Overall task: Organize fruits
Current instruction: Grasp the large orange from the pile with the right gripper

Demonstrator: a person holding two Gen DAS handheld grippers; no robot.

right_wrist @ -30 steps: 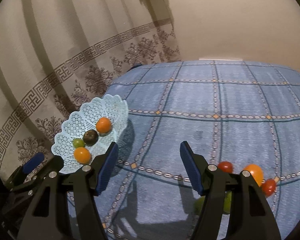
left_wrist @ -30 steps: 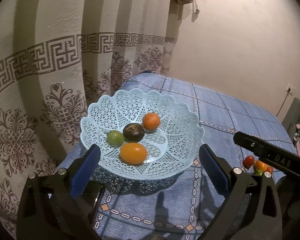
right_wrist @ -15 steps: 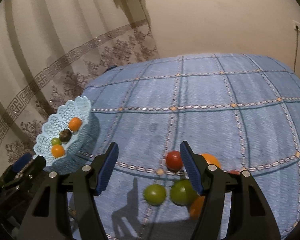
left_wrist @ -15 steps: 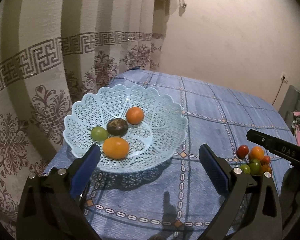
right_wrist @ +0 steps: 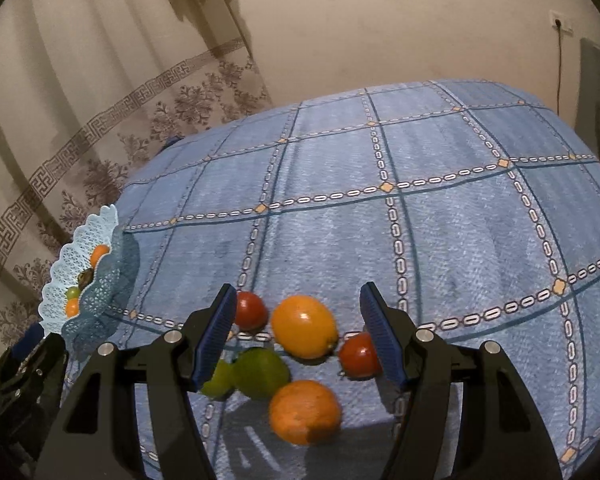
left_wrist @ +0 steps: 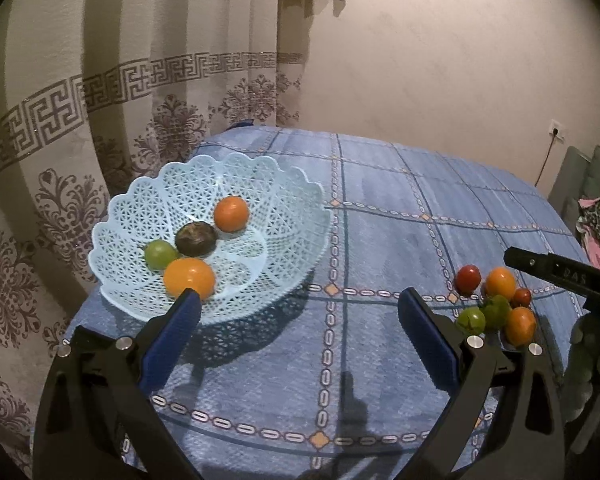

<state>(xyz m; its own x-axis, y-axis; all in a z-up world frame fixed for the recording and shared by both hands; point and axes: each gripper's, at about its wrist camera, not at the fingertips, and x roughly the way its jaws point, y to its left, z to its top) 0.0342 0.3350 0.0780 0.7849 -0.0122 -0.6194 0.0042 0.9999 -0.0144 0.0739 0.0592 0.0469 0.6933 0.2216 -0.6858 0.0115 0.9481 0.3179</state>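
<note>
A light blue lattice basket (left_wrist: 284, 208) (right_wrist: 85, 240) stands at the table's left end. It holds an orange (left_wrist: 231, 213), a dark fruit (left_wrist: 196, 239), a green fruit (left_wrist: 159, 254) and a yellow-orange fruit (left_wrist: 189, 279). My left gripper (left_wrist: 298, 332) hangs open just in front of it. Several loose fruits lie in a cluster on the cloth. My right gripper (right_wrist: 298, 334) is open over them, with a yellow-orange fruit (right_wrist: 304, 326) between its fingers. Around it lie two red tomatoes (right_wrist: 251, 311) (right_wrist: 358, 355), a green fruit (right_wrist: 262, 374) and an orange (right_wrist: 305, 412).
A blue checked cloth (right_wrist: 420, 232) covers the table. A patterned curtain (left_wrist: 80, 120) hangs behind the basket and a plain wall stands at the back. Cushions and clothing (left_wrist: 596, 224) lie past the table's right edge.
My right gripper has swung right and down from the basket to the loose fruit cluster, which now fills its view. The left gripper has drawn back a little from the basket.
</note>
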